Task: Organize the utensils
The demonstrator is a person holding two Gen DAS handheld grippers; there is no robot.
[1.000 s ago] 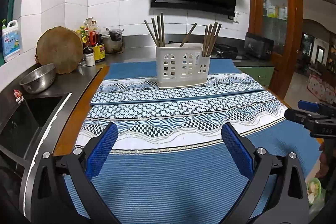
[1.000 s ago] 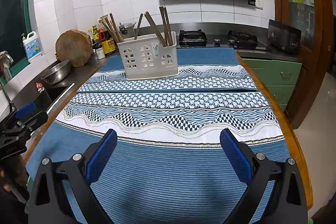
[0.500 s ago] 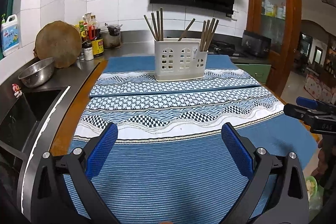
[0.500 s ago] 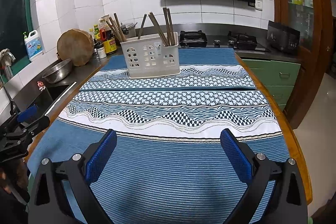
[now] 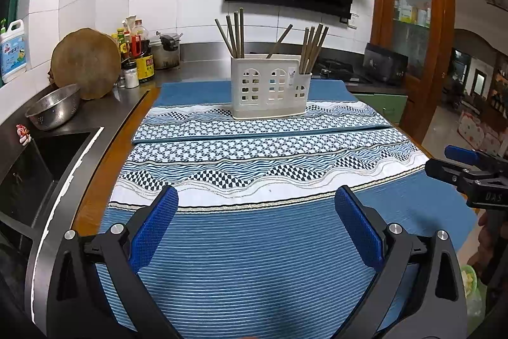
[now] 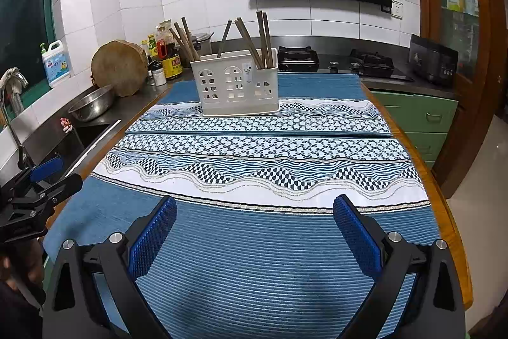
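Observation:
A white plastic utensil holder (image 5: 270, 88) stands at the far end of the blue patterned cloth (image 5: 254, 259), and it also shows in the right wrist view (image 6: 238, 86). Several brown chopsticks (image 5: 312, 48) stand upright in its compartments, also seen in the right wrist view (image 6: 263, 40). My left gripper (image 5: 256, 224) is open and empty, low over the near blue stripe. My right gripper (image 6: 255, 226) is open and empty, level with it on the right; its fingers (image 5: 460, 162) show at the left view's right edge.
A sink (image 5: 38, 167) and steel bowl (image 5: 54, 110) lie left, with a round wooden board (image 5: 85, 62) and bottles (image 5: 136, 59) behind. A gas stove (image 6: 336, 59) sits at the back right. The table's wooden edge (image 6: 451, 231) runs along the right.
Both grippers have drawn back slightly from the holder and stay open. The holder and chopsticks have not moved.

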